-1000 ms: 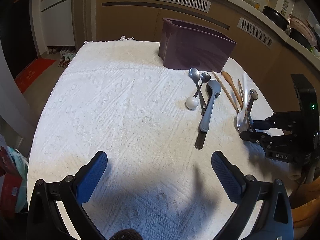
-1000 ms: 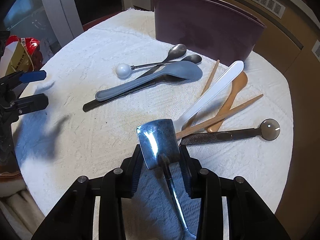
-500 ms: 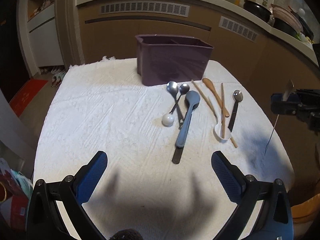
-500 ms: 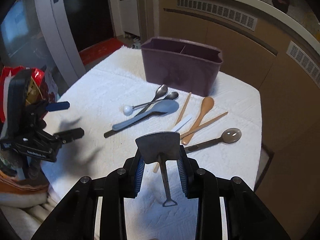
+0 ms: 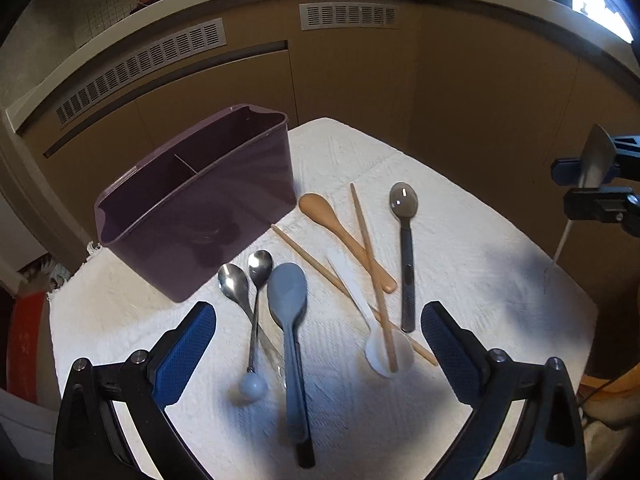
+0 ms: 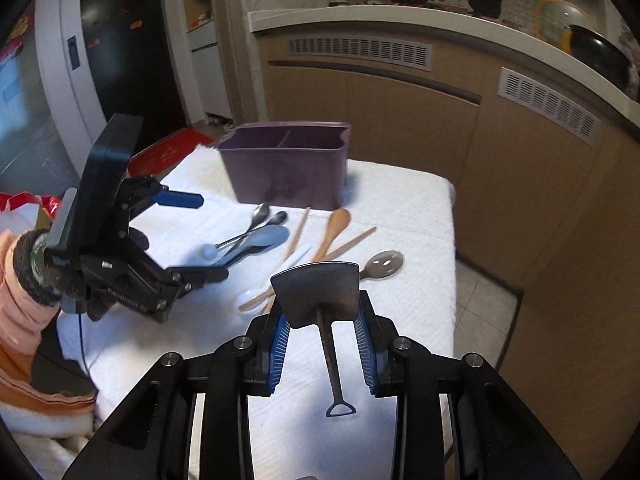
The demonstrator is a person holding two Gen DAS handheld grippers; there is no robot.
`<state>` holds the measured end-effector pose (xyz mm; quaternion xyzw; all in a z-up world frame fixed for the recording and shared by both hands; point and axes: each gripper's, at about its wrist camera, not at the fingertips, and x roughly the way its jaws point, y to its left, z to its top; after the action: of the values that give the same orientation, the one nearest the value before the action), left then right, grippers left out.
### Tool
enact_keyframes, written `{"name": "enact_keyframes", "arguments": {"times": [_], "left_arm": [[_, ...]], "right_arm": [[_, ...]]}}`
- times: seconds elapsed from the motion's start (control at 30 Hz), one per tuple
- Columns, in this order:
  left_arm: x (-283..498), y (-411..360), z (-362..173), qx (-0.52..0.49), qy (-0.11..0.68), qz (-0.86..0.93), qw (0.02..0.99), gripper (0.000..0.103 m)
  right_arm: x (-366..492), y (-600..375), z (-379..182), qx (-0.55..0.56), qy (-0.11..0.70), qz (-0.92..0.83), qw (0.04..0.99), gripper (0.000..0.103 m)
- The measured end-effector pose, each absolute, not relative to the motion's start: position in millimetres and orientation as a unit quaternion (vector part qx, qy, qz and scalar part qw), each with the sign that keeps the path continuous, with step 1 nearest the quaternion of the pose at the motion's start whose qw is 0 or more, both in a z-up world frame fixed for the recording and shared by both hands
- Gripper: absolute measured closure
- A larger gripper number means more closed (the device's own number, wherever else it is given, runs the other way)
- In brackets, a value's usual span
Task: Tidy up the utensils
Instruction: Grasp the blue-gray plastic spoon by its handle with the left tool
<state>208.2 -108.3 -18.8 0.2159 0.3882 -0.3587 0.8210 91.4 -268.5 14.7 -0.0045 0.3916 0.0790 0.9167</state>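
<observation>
The flat metal scoop point(image 6: 320, 294) is clamped between the blue pads of the right gripper point(image 6: 322, 334), its thin handle hanging down. The left gripper point(image 5: 318, 344) is spread wide, gripping nothing. The purple caddy point(image 5: 200, 208) is seen beyond it; loose spoons point(image 5: 286, 300) lie between. Lettering on the gripper body cannot be read.

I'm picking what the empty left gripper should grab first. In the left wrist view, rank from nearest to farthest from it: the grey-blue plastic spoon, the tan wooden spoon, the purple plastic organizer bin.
1. Grey-blue plastic spoon: nearest, its handle lying between the open left gripper's fingers.
2. Tan wooden spoon: mid-table, right of the bin.
3. Purple plastic organizer bin: farthest, back left.
</observation>
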Motion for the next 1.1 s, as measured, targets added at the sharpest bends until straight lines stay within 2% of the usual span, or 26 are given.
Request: {"name": "enact_keyframes", "arguments": {"times": [0.03,0.1,0.13,0.17,0.4,0.47,0.57,0.73,0.8,0.87,1.1], "left_arm": [[215.7,-112.5,-22.1,0.223,0.396,-0.349,0.819,0.004],[228.4,-119.4,-30.2,0.234,0.416,-0.339,0.811,0.017],[236.0,-123.1,-36.3,0.239,0.428,-0.325,0.809,0.033],[241.0,-125.8,-42.0,0.241,0.44,-0.316,0.805,0.039],[262.0,-146.1,-73.8,0.251,0.483,-0.318,0.776,0.039],[265.0,-150.7,-80.5,0.26,0.491,-0.309,0.772,0.049],[272.6,-152.1,-84.6,0.254,0.502,-0.304,0.769,0.056],[286.9,-150.0,-85.5,0.226,0.522,-0.303,0.764,0.057],[290.4,-146.7,-85.7,0.215,0.526,-0.303,0.765,0.059],[294.4,-139.9,-84.1,0.209,0.52,-0.295,0.774,0.072],[268.2,-107.8,-71.8,0.192,0.483,-0.276,0.808,0.072]], "right_arm": [[91.0,-273.4,11.7,0.005,0.387,0.074,0.919,0.071],[92.4,-282.2,3.9,0.027,0.385,0.072,0.92,0.071],[94.1,-286.5,-1.1,0.04,0.386,0.076,0.919,0.071],[96.3,-290.5,-6.0,0.052,0.389,0.078,0.917,0.071],[106.9,-309.1,-29.7,0.091,0.398,0.089,0.908,0.071],[107.5,-313.9,-33.9,0.1,0.399,0.09,0.907,0.071],[109.1,-317.9,-37.8,0.106,0.4,0.089,0.906,0.071],[112.0,-317.8,-43.2,0.109,0.409,0.09,0.902,0.072],[112.3,-315.4,-43.5,0.109,0.41,0.092,0.901,0.075],[113.3,-313.3,-43.2,0.104,0.412,0.093,0.901,0.077],[131.0,-315.0,-60.2,0.078,0.441,0.062,0.892,0.076]]}}
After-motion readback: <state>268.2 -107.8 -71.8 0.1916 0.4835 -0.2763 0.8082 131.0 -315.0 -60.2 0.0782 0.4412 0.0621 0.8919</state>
